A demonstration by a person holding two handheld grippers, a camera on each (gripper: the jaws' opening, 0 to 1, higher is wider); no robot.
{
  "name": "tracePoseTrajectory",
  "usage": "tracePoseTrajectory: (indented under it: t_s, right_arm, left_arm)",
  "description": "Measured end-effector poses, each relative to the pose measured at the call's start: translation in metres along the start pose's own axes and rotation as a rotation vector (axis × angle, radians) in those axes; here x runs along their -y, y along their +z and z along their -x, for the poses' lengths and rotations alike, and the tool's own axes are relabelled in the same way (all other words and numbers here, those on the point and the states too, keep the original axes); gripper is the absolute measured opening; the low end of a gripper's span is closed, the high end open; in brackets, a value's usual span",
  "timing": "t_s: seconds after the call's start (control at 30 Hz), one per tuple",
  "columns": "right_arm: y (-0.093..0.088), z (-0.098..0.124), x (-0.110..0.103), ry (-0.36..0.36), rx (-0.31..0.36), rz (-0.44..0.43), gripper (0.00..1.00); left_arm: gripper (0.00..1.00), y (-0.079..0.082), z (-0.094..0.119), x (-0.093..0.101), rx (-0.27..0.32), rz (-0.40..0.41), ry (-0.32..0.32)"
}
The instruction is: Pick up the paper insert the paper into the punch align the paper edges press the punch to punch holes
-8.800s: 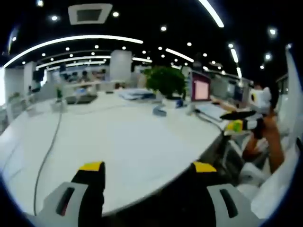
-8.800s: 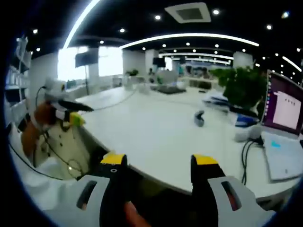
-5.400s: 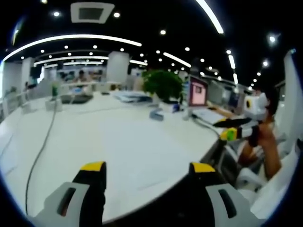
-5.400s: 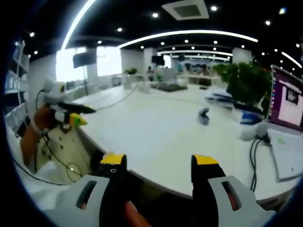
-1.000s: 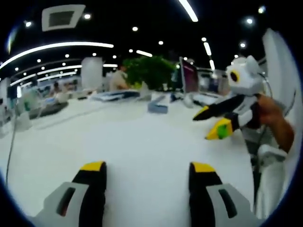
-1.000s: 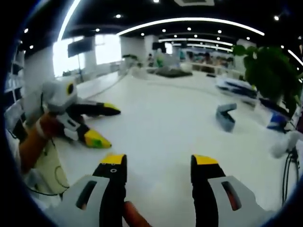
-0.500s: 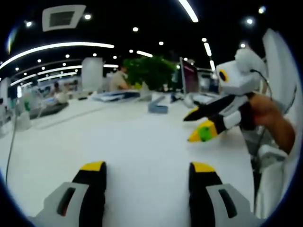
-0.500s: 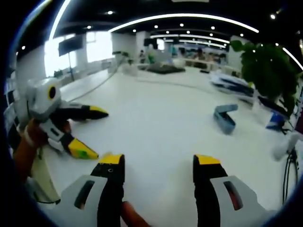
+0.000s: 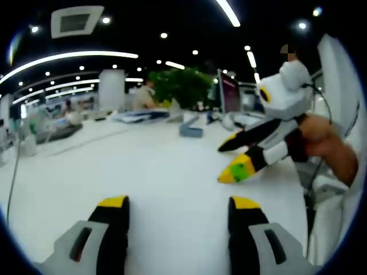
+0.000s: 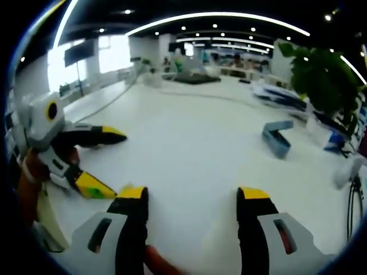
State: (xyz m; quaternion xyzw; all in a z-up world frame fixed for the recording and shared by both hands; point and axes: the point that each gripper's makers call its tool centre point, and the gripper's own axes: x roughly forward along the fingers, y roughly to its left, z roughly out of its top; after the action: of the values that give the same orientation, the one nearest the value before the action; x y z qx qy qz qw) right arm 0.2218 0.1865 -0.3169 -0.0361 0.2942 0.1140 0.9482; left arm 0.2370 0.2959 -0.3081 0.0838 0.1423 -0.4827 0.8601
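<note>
Open-plan office, ceiling strip lights, long white desk [image 10: 189,143] under both grippers. Left gripper [image 9: 178,209] jaws spread wide, nothing between them; right gripper [image 10: 192,197] likewise wide and empty. Each also shows in the other's view: right one [image 9: 243,154] coming in over the desk from the right, left one [image 10: 94,160] from the left.

Punch [image 10: 277,137], blue-grey, sits on the desk ahead of the right gripper, well apart, near the plant [image 10: 321,74]. Same punch [image 9: 191,130] far ahead in the left gripper view. Paper: can't make out a sheet on the white top; papers at the far end are too blurred to call.

Step looks like the pickup approach, barely begun. Suggest:
- locate the sheet edge first
- come in low and flat, jaws kept wide
- pinch one edge only, so the other stays free for the punch slot
</note>
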Motion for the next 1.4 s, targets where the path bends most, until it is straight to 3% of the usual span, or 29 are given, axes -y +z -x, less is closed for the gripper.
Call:
tracePoseTrajectory:
  t_s: [0.47, 0.63, 0.73, 0.83, 0.9, 1.0, 1.2, 1.27, 1.4]
  right_arm:
    - [0.003, -0.002, -0.004, -0.008, -0.013, -0.039, 0.60]
    - [0.010, -0.003, -0.015, 0.059, 0.012, -0.084, 0.60]
    - [0.015, 0.002, -0.024, 0.152, 0.044, -0.199, 0.60]
    - [0.017, 0.009, -0.028, 0.223, 0.055, -0.277, 0.59]
    - [0.015, 0.012, -0.028, 0.239, 0.061, -0.284, 0.58]
    - [0.016, 0.020, -0.042, 0.344, 0.065, -0.383, 0.56]
    - [0.012, 0.027, -0.042, 0.383, 0.064, -0.424, 0.56]
    - [0.008, 0.037, -0.043, 0.428, 0.057, -0.483, 0.55]
    - [-0.005, 0.054, -0.043, 0.442, 0.049, -0.497, 0.53]
  left_arm:
    - [0.68, 0.000, -0.001, 0.003, 0.000, -0.003, -0.008]
    - [0.68, 0.000, -0.002, 0.004, 0.002, -0.005, -0.010]
    - [0.68, 0.000, -0.002, 0.005, 0.003, -0.005, -0.013]
    - [0.68, 0.000, -0.003, 0.005, 0.004, -0.006, -0.014]
    - [0.68, 0.000, -0.003, 0.005, 0.004, -0.006, -0.013]
    - [0.68, 0.001, -0.003, 0.006, 0.005, -0.007, -0.013]
    - [0.68, 0.001, -0.004, 0.006, 0.005, -0.007, -0.013]
    - [0.68, 0.001, -0.004, 0.006, 0.006, -0.007, -0.013]
    - [0.68, 0.000, -0.004, 0.006, 0.006, -0.007, -0.013]
